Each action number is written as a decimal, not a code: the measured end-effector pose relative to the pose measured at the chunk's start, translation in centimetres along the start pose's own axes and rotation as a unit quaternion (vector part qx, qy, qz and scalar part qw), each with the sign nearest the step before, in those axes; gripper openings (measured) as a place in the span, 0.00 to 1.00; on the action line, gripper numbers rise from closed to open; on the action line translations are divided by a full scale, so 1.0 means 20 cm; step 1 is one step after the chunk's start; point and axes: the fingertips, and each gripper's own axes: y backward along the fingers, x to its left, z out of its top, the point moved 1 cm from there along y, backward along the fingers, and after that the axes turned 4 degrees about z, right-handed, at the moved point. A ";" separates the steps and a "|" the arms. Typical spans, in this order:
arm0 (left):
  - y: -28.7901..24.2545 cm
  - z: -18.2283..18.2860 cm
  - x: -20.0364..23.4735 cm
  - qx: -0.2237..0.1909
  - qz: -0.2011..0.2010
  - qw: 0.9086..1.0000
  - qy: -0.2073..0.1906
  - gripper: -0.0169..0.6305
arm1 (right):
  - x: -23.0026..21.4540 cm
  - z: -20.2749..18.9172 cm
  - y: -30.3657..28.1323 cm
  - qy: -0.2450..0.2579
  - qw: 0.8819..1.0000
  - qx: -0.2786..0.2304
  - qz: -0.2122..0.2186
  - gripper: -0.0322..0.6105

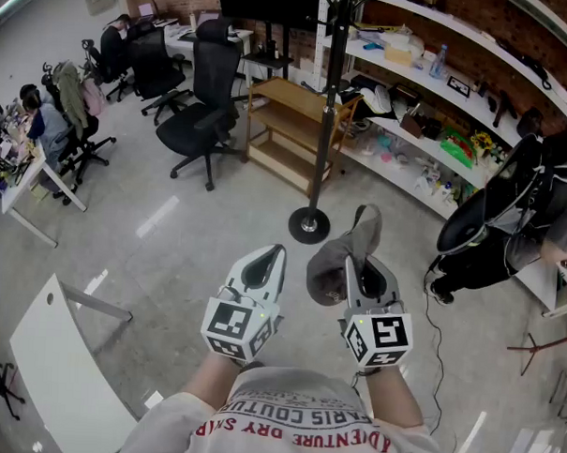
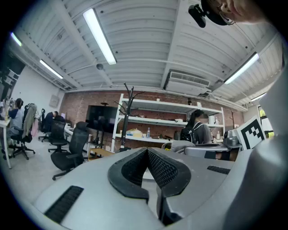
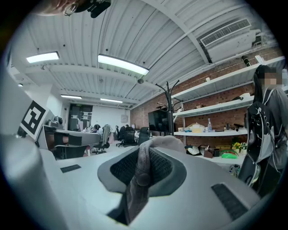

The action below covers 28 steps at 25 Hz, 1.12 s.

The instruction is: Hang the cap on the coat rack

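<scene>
A grey cap (image 1: 336,270) hangs in my right gripper (image 1: 355,264), which is shut on its fabric; the brim sticks up toward the rack. In the right gripper view the cap's cloth (image 3: 143,167) is pinched between the two dark pads. My left gripper (image 1: 271,256) is beside it on the left, shut with nothing in it, and its pads (image 2: 157,164) meet at the tip. The black coat rack (image 1: 326,110) stands just ahead on a round base (image 1: 309,226). Its branched top (image 3: 167,92) shows in the right gripper view, and the coat rack (image 2: 127,112) is also in the left gripper view.
A wooden cart (image 1: 290,127) and white shelves (image 1: 429,105) full of items stand behind the rack. Black office chairs (image 1: 202,114) are to the left, a white table (image 1: 58,352) at lower left. A person in black (image 1: 509,212) is at the right.
</scene>
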 end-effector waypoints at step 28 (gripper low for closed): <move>0.01 -0.17 -0.36 0.017 -0.004 1.000 0.006 0.03 | -0.15 -0.16 0.27 -0.020 0.999 0.015 0.049 0.13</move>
